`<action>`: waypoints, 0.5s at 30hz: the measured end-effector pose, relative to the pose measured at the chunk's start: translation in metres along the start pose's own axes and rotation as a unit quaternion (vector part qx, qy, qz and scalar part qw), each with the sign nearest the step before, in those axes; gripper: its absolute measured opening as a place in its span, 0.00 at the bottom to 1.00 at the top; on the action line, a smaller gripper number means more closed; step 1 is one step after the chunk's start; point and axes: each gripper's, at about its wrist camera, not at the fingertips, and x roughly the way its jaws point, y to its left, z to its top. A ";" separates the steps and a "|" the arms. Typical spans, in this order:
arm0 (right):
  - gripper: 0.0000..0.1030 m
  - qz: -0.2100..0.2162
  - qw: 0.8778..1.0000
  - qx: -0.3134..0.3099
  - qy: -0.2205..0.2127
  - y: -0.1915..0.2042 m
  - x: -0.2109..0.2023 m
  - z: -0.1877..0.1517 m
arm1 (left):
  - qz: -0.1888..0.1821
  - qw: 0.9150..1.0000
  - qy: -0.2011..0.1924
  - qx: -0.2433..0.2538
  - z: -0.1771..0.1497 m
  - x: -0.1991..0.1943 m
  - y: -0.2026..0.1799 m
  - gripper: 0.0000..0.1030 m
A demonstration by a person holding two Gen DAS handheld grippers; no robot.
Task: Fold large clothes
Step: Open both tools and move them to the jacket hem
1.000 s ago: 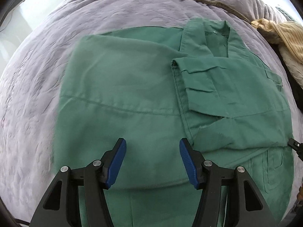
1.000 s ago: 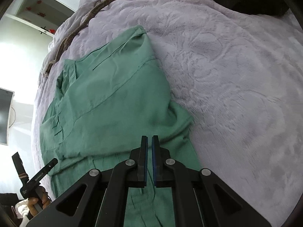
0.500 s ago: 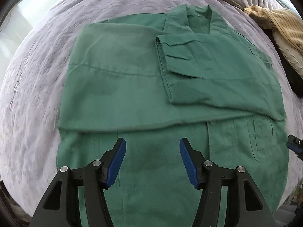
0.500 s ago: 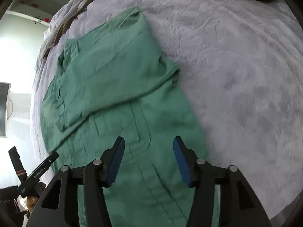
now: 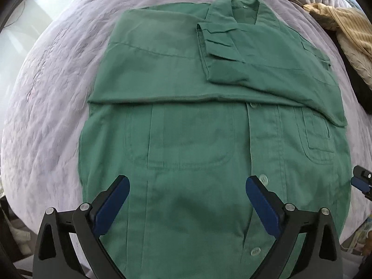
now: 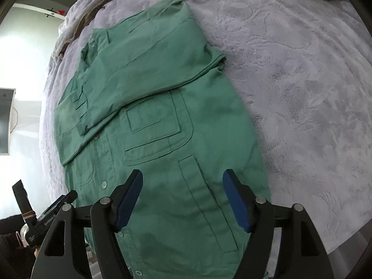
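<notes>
Daylight even and soft; blown-out glare at the left margin of both views (window side). Faint shadow on the green shirt (image 5: 186, 200) near each claw. Strong fisheye curvature, dark corners, slight edge blur.

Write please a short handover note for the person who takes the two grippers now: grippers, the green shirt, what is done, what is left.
Left gripper: open, empty, jaws just opened wider, above the shirt's lower front.
Right gripper: open, empty, jaws just opened, above the lower right side.
Green shirt: flat on the purple blanket, buttons up.
Done: both sleeves folded across the chest.
Left: fold the bottom half up toward the collar.
</notes>
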 end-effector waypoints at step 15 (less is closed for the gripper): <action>0.83 0.014 0.998 -0.062 -0.015 0.024 -0.012 -0.016 | 0.011 1.000 0.000 -0.001 -0.028 -0.025 -0.007 0.99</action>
